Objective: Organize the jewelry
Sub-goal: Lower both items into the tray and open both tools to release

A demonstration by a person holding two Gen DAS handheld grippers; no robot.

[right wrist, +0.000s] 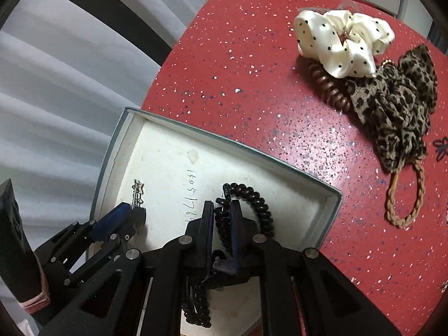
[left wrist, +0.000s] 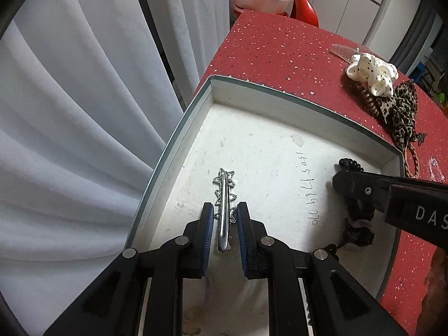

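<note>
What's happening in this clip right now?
A person is sorting hair accessories into a white box on a red table. The left tongs straddle a silver star hair clip lying in the box, jaws apart. The right tongs grip a black spiral hair tie over the box. Scrunchies wait on the table.

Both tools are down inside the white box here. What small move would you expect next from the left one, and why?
Probably lift the left tool straight up and out. Its pads stand apart on either side of the silver star hair clip, which appears to lie flat on the floor of the white box, so the clip looks released. The right tool is shut on the black coil hair tie close by.
</note>
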